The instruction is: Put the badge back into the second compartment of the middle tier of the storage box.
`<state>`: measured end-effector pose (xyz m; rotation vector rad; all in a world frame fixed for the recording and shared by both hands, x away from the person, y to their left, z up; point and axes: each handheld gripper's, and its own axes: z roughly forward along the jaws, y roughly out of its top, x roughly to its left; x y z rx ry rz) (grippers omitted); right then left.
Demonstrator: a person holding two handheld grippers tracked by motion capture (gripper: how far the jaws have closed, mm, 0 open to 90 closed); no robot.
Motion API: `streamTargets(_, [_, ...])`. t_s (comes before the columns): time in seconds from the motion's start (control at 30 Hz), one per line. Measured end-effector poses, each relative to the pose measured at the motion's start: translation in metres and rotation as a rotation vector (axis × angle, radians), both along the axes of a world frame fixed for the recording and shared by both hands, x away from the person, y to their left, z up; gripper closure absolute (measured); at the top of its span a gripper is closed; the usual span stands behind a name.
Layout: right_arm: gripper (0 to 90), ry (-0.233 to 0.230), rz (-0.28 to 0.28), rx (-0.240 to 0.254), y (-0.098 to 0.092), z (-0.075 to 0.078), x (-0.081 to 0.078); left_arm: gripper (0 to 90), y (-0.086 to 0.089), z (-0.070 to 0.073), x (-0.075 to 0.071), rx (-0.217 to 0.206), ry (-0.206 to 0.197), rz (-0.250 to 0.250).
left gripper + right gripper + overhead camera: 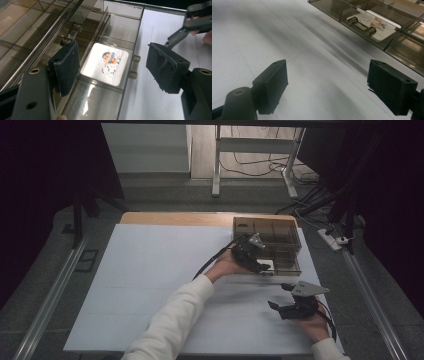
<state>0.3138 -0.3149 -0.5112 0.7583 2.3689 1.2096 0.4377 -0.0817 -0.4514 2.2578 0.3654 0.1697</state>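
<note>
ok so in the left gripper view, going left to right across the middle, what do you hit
left jaw pad → white cartoon sticker card lying in a compartment of the smoked clear organiser box → the box's front latch → bare white table sheet → right jaw pad; the other gripper sits farther off at upper right.

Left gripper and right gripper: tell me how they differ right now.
The left gripper hangs over the smoky clear drawer box, its jaws straddling the compartment with the white cartoon card; the right gripper is nearer the person, over bare white table cover, with nothing between its jaws. Both are open and empty.
</note>
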Motion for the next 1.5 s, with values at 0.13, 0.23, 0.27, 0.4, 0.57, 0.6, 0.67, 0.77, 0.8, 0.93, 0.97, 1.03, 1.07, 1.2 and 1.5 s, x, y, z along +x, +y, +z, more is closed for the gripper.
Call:
streamTargets(0.13, [16.5,0.0,-0.001,0.0,0.0,0.0,0.0,26.9,0.009,0.002,-0.004,-0.008,0.001,0.008])
streamTargets(0.23, [16.5,0.0,0.0,0.0,0.0,0.0,-0.001,27.1,0.018,0.004,-0.007,-0.023,0.006,0.016])
streamTargets(0.27, [16.5,0.002,0.002,0.001,0.0,0.0,-0.001,27.1,0.021,0.004,-0.008,-0.027,0.006,0.018])
streamTargets(0.4, [16.5,0.0,0.0,-0.003,0.0,0.0,-0.001,27.2,0.034,0.006,-0.014,-0.038,0.006,0.033])
streamTargets(0.57, [16.5,0.002,-0.001,-0.008,0.0,0.0,-0.001,27.0,0.054,0.007,-0.024,-0.024,-0.004,0.06])
streamTargets(0.6, [16.5,0.002,-0.002,-0.007,0.0,0.0,-0.001,27.0,0.059,0.008,-0.027,-0.024,-0.01,0.066])
streamTargets(0.67, [16.5,0.005,-0.001,-0.007,0.0,-0.001,-0.001,27.1,0.07,0.01,-0.032,-0.034,-0.01,0.079])
streamTargets(0.77, [16.5,0.002,0.001,-0.011,0.001,-0.001,-0.001,27.1,0.084,0.011,-0.04,-0.039,-0.022,0.095])
streamTargets(0.8, [16.5,0.0,0.001,-0.011,0.001,-0.001,-0.001,27.0,0.088,0.011,-0.042,-0.042,-0.022,0.099])
streamTargets(0.93, [16.5,-0.002,-0.004,-0.014,0.001,0.0,-0.001,26.6,0.103,0.01,-0.052,-0.041,-0.038,0.117])
streamTargets(0.97, [16.5,-0.002,-0.004,-0.015,0.001,0.0,-0.001,26.5,0.107,0.01,-0.055,-0.041,-0.043,0.124])
streamTargets(1.03, [16.5,-0.002,-0.006,-0.016,0.001,-0.001,-0.001,26.5,0.115,0.009,-0.061,-0.046,-0.052,0.136])
streamTargets(1.07, [16.5,-0.001,-0.005,-0.014,0.001,-0.001,-0.001,26.5,0.119,0.009,-0.063,-0.051,-0.061,0.144])
streamTargets(1.2, [16.5,-0.002,-0.005,-0.023,0.001,0.0,-0.002,26.5,0.139,0.006,-0.074,-0.055,-0.07,0.17])
streamTargets(1.5, [16.5,-0.004,-0.007,-0.03,0.001,0.0,-0.002,25.6,0.181,-0.003,-0.091,-0.068,-0.056,0.254])
